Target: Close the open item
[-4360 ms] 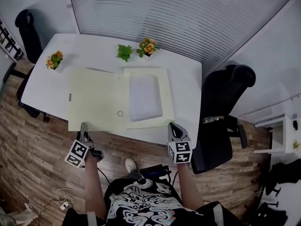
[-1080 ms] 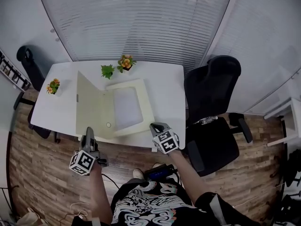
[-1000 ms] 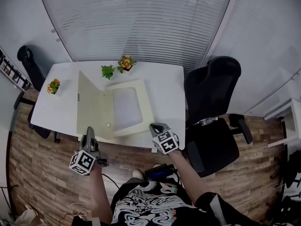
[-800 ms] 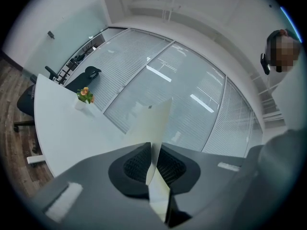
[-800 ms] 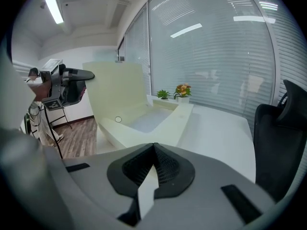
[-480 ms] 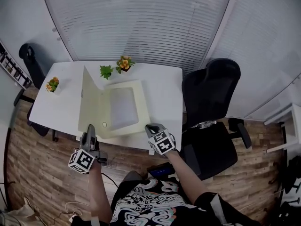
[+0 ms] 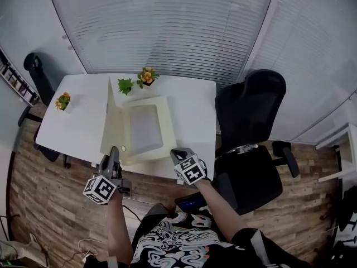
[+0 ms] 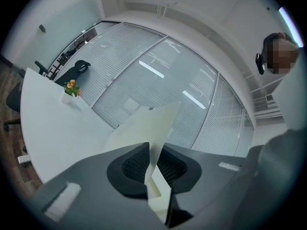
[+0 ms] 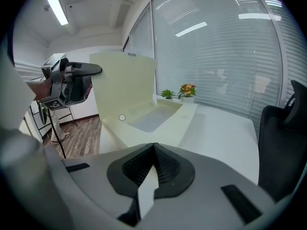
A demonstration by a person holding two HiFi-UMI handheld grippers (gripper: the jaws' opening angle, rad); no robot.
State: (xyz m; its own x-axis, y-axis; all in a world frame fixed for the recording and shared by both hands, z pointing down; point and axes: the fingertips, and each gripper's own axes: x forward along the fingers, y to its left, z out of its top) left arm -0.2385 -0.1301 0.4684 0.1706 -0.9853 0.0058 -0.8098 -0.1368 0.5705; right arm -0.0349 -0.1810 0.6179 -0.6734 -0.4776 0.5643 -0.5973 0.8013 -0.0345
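1. While the lid (image 7: 113, 126) of the file box stands close to upright on the table (image 7: 72, 130), its hinge line runs away from the person along the left side of the tray (image 7: 167, 128). The open tray lies to the lid's right.
2. Left gripper (image 7: 114, 151): held level at the lid's near edge. The lid panel passes between its jaws, which have just been opening. They now stand slightly apart, loose around the panel rather than clamped on it, as far as the left gripper view shows.
3. Right gripper (image 7: 174, 152): placed at the tray's near right corner, tilted downward, with its tips pressed together. A pale sliver shows in the slot behind the tips and cannot be identified.
4. Judgement: closure requires the lid to swing rightward and down onto the tray. The left gripper is the nearer one for this push. The right gripper sits close to where the lid's free edge would land.
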